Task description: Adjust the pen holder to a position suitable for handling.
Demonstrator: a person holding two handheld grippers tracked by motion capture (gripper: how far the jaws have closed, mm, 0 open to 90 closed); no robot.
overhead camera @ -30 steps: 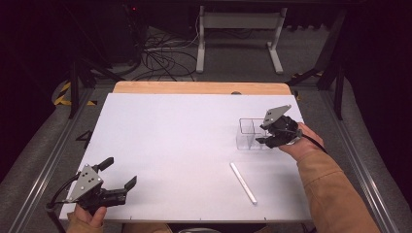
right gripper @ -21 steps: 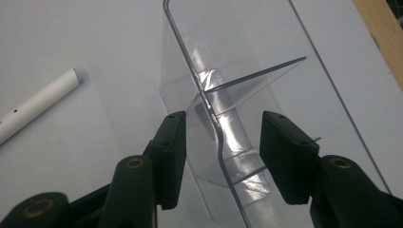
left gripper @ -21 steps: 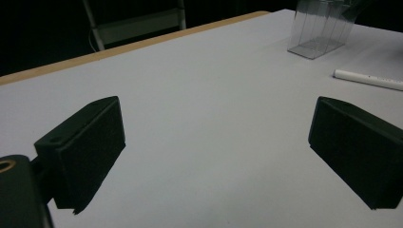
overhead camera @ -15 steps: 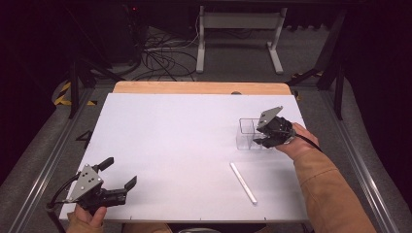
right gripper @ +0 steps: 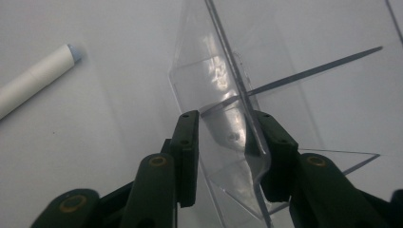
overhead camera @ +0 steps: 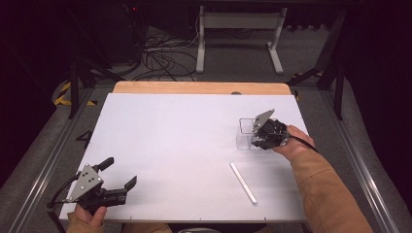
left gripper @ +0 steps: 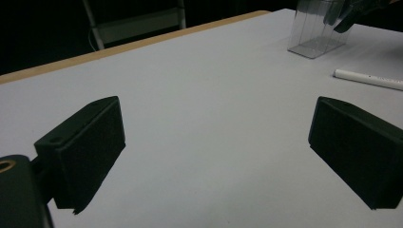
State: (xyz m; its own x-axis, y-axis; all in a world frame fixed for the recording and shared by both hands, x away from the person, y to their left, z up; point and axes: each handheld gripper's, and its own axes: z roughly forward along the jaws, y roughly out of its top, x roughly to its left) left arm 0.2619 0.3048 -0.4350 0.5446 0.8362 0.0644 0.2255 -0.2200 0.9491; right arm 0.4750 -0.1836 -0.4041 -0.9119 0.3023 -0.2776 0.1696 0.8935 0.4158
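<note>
High view: clear, square-walled plastic box [overhead camera: 245, 133]; smooth white tube [overhead camera: 243, 182].

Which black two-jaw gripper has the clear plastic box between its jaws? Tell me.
The right gripper: its jaws straddle a wall of the clear plastic box. The left gripper stands open over bare table.

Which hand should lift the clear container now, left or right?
Right. The right gripper already straddles a wall of the clear container, its jaws just closing on it. The left gripper sits open at the table's near left corner, far from it. The white marker lies nearby.
</note>
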